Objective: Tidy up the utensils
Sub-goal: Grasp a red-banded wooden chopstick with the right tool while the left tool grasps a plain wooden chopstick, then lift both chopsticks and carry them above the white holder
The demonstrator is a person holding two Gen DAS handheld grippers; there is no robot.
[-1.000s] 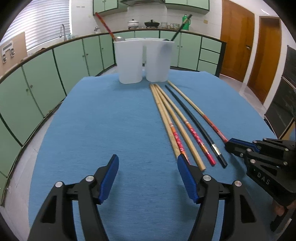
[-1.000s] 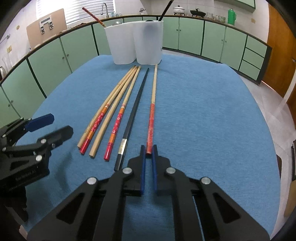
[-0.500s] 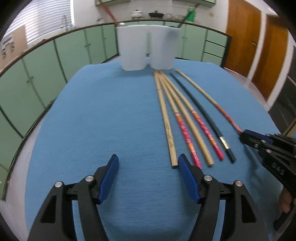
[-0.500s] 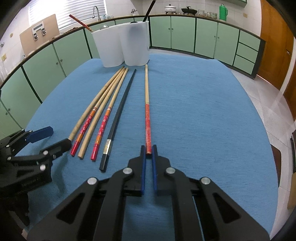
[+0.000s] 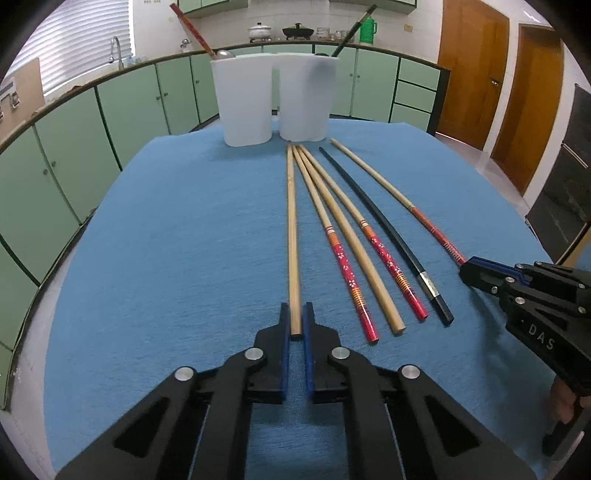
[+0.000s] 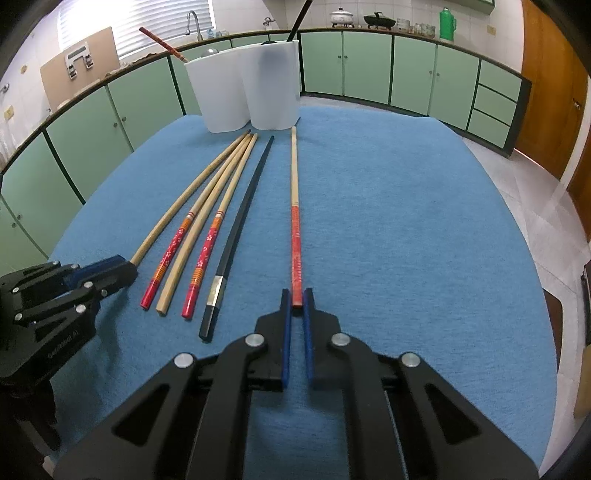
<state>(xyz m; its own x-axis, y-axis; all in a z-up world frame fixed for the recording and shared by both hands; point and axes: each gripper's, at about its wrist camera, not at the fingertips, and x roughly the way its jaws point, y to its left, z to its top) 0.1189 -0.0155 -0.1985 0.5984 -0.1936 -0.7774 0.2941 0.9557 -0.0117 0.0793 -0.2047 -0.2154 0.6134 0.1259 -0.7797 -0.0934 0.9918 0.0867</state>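
We saw one big counter (image 5: 166, 258) with a soft blue cloth over it, fuzzy like a towel. Behind it ran a long row of green cupboards (image 5: 66, 155) with small round knobs.

At the far end of the counter stood two white holders (image 5: 275, 99), smooth plastic, tall and round, touching side by side. A red stick (image 5: 190, 27) poked out of the left one and a dark stick (image 5: 352, 29) poked out of the right one.

Six long thin chopsticks lay flat on the cloth, close to the holders at their far tips and spread like a fan toward us. Two were plain wood, the plain left one (image 5: 292, 236) and a plain middle one (image 5: 354, 251). Two were wood with red flowered ends (image 5: 345, 264). One was a shiny black chopstick (image 5: 384, 236) with a silver band. One was a wood chopstick with a red handle (image 6: 295, 229), lying a bit apart on the right.

We had two black claws with blue pads. Our left claw (image 5: 296, 325) was closed on the near end of the plain left one, still flat on the cloth. Our right claw (image 6: 296, 304) was pinched on the end of the wood chopstick with a red handle, also flat on the cloth.
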